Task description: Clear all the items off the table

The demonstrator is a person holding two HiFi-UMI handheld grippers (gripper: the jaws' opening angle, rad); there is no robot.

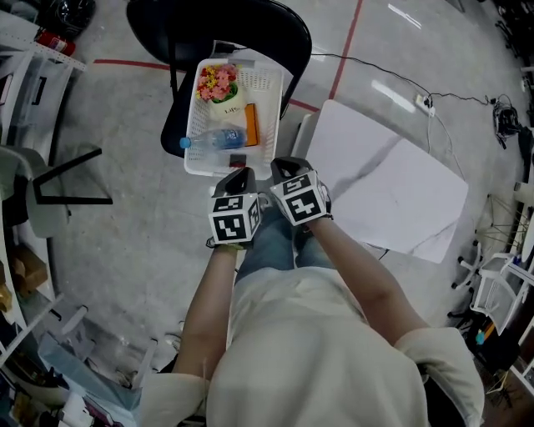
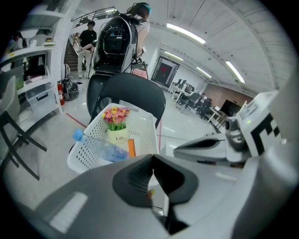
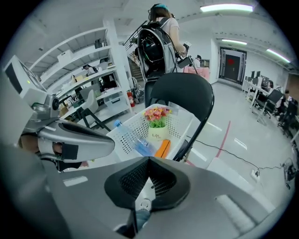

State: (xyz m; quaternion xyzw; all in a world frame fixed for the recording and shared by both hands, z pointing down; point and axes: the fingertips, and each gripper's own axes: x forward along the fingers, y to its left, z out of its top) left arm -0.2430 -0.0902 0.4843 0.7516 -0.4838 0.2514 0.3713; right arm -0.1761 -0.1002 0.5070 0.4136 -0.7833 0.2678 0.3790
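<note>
Basket [image 1: 269, 87] was plonked on the chair [image 1: 279, 25], pot [image 1: 221, 87], bottle [image 1: 213, 139] and box [image 1: 251, 123] inside; table [image 1: 392, 183] was parked just right.

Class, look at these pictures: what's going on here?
A person holds a gripper in each hand. The left gripper and right gripper are both shut and empty, side by side at the near end of a white basket on a black chair. The basket holds a flower pot, a water bottle and an orange box. The white table alongside looks bare.
</note>
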